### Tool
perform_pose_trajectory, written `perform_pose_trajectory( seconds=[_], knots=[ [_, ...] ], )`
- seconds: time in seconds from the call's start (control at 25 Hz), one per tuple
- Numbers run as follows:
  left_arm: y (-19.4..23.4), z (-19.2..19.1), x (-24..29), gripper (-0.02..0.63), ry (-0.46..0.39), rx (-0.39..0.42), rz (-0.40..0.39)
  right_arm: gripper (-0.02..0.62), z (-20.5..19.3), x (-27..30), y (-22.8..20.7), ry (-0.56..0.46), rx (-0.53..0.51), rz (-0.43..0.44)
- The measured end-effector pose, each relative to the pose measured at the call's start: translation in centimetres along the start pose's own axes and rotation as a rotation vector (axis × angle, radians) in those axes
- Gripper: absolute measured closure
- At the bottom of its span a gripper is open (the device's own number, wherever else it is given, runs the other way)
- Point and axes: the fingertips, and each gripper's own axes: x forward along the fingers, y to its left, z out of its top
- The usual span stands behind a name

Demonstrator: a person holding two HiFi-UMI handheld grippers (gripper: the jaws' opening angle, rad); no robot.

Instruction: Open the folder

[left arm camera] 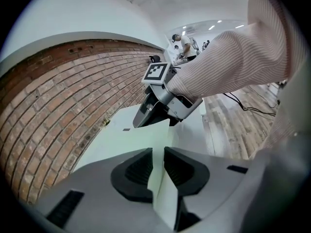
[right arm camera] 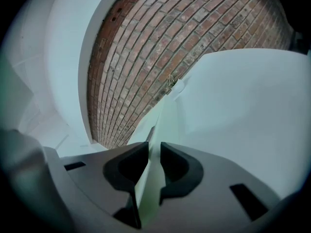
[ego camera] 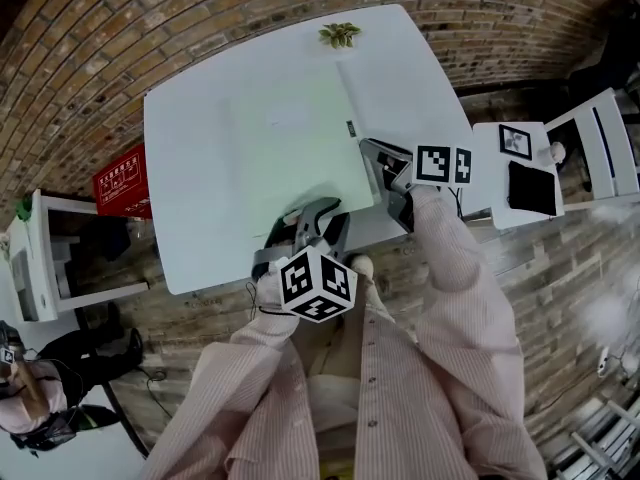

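While the pale green folder (ego camera: 290,143) lies flat on the white table (ego camera: 190,208), its long axis runs from the person's near edge toward the brick wall (ego camera: 150,28), slightly skewed. Wood-plank floor (ego camera: 560,268) surrounds the table, and a small plant (ego camera: 340,35) sits at its far edge. The left gripper (ego camera: 318,216) points steeply down, jaws pinching the folder's near edge; the right gripper (ego camera: 385,168), closer to level, pinches the right edge by the near corner, with both striped sleeves angled inward.
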Motion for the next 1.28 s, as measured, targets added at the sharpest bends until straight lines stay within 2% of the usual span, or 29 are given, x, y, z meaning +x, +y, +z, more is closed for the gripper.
perform_pose_trajectory(
  seconds=[0.32,0.84,1.28],
  knots=[
    [0.3,0.2,-0.8,0.558,-0.02,-0.065,0.003,0.514,-0.4,-0.1,0.1,0.027,-0.041,-0.022],
    [1.3,0.7,-2.1,0.581,-0.053,-0.173,0.051,0.514,-0.7,0.0,0.3,0.068,-0.088,-0.036],
    [3.5,1.4,-5.5,0.58,-0.136,-0.238,0.155,0.514,-0.7,0.0,0.4,0.107,-0.147,-0.055]
  ],
)
